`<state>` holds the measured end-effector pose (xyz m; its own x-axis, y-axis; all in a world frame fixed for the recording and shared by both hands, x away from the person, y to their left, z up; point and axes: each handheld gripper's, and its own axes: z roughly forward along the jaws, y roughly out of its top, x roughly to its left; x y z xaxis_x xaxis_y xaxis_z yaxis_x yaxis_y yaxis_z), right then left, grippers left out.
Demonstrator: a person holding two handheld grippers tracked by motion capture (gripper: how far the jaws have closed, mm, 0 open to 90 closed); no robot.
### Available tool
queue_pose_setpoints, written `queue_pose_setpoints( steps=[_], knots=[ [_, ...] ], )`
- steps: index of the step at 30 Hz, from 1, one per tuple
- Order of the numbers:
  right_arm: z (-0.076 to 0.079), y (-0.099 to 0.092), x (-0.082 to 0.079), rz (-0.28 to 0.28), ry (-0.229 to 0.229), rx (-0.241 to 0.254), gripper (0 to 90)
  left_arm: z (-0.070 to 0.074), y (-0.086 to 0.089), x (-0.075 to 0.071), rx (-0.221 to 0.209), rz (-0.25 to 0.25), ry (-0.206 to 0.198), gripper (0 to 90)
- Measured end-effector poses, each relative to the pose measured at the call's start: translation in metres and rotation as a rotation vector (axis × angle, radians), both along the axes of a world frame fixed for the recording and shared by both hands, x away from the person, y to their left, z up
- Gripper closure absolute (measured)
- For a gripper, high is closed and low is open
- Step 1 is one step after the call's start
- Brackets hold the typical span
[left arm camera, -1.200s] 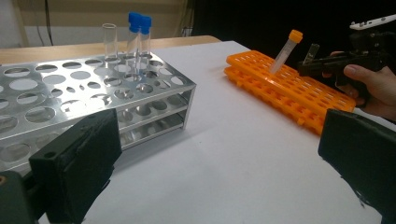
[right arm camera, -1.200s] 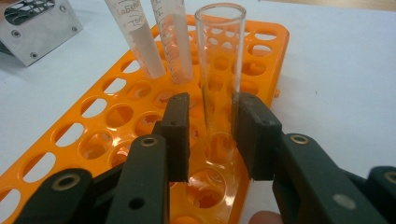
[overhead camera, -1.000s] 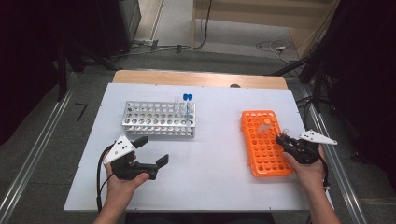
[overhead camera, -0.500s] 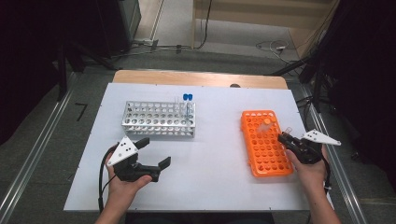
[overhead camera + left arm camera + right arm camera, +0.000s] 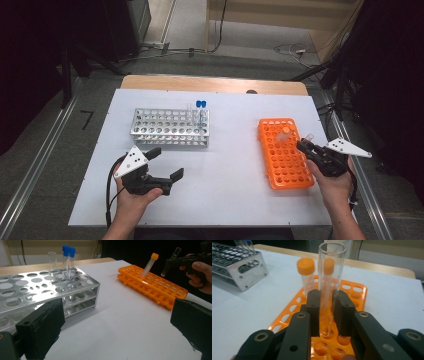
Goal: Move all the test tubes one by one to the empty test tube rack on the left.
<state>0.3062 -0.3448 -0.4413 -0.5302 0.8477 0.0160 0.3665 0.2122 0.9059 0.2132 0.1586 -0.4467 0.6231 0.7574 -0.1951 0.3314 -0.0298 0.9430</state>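
Glass tube (image 5: pixel 331 285) between right tongs (image 5: pixel 327 312), close up.

Bright, even overhead light on the table (image 5: pixel 225 200); dark surroundings; slight softness.

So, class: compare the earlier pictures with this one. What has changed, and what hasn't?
The right gripper, shut on the clear glass tube, has lifted it up clear of the orange rack. The left gripper stays open in place; the metal rack and the orange-capped tube are unmoved.
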Motion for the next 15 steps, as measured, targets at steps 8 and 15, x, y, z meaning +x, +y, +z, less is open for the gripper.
queue_pose_setpoints(
  steps=[8, 15],
  knots=[
    [0.006, 0.022, -0.009, 0.083, -0.007, 0.024, 73.8, 0.0, -0.003, 0.0, 0.003, -0.007, -0.003, 0.0],
    [0.006, 0.045, -0.016, 0.149, 0.003, 0.012, 73.8, 0.001, -0.005, -0.001, 0.003, -0.018, -0.005, 0.0]
  ],
)
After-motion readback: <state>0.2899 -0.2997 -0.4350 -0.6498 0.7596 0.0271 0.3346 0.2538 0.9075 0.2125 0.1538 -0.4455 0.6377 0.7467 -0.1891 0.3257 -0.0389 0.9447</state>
